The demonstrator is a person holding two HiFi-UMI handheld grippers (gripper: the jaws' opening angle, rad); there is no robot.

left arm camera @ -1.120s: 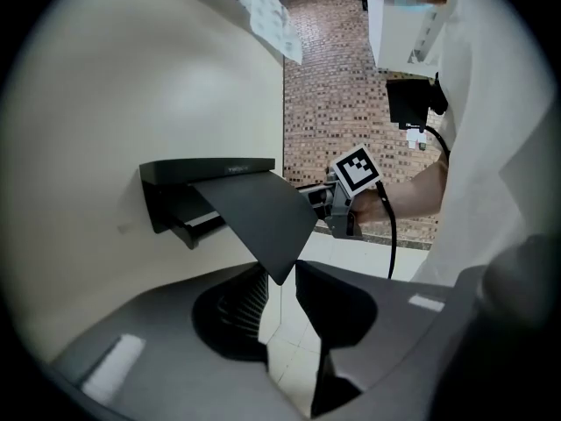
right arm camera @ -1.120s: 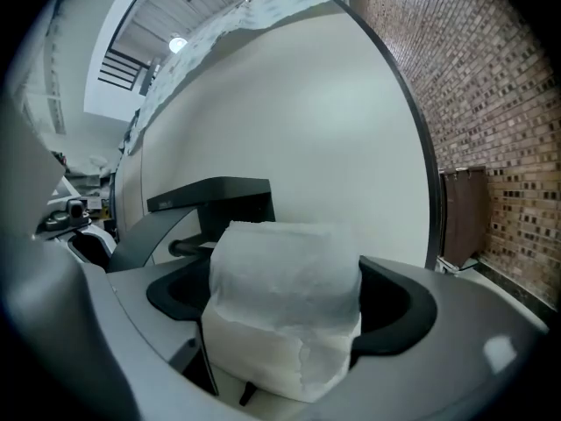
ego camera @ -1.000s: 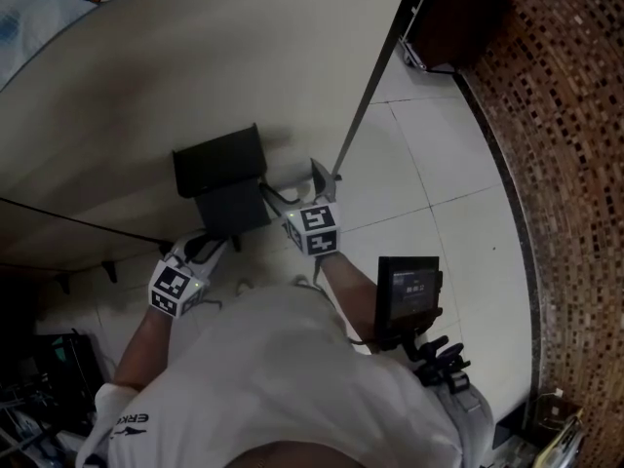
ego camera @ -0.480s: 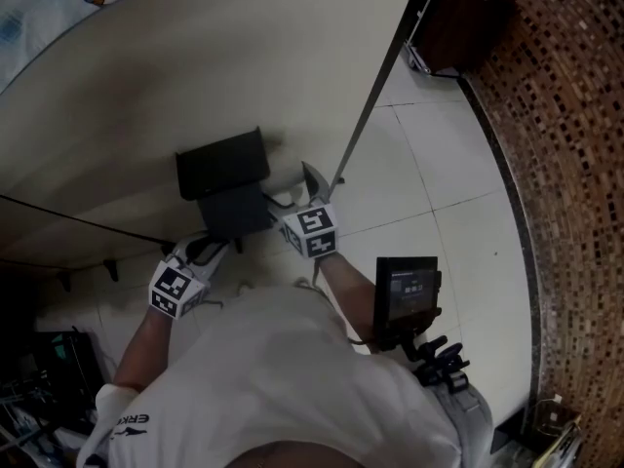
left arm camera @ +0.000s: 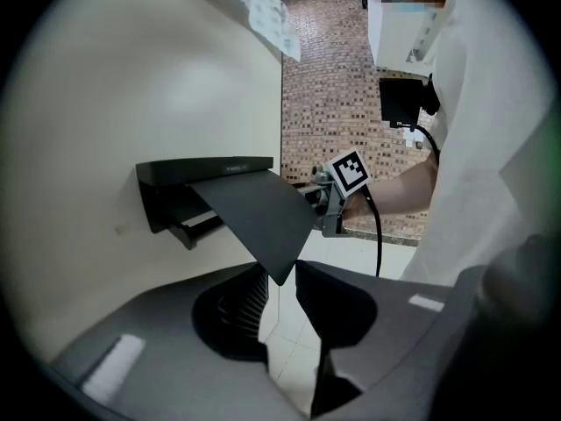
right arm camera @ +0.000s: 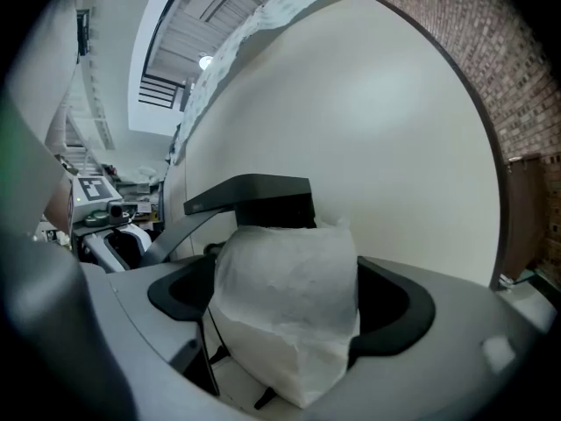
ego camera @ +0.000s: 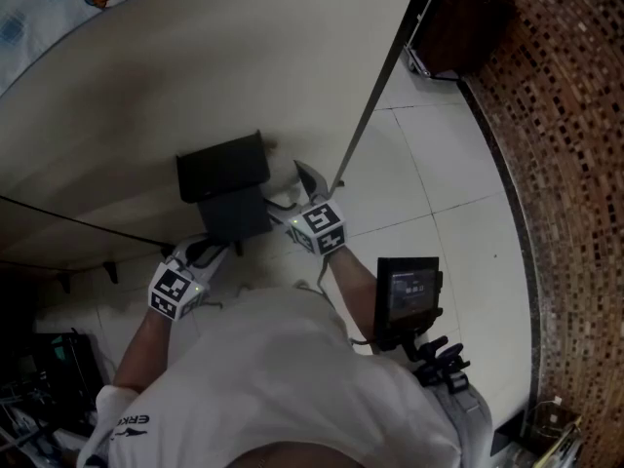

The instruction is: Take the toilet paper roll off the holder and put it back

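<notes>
Right gripper [right arm camera: 294, 310]: jaws spread wide and clamped on the toilet paper roll [right arm camera: 280, 270], 1 pad on each side.
Roll: off the holder [right arm camera: 254, 202] and just to its right in the head view; in the right gripper view the holder stands dead ahead, beyond the roll.
Left gripper [left arm camera: 280, 298]: jaws nearly together, nipping the low corner of the holder's cover flap [left arm camera: 254, 217], which tilts out from the wall [ego camera: 195, 66].
Long axis: the roll's core is not visible, so its line against the holder's bar [left arm camera: 197, 226] cannot be told.
Nearer hand: the right, carrying the roll; the left sits below and left of the holder.
Next move, judged: the roll goes left, under the raised flap.
</notes>
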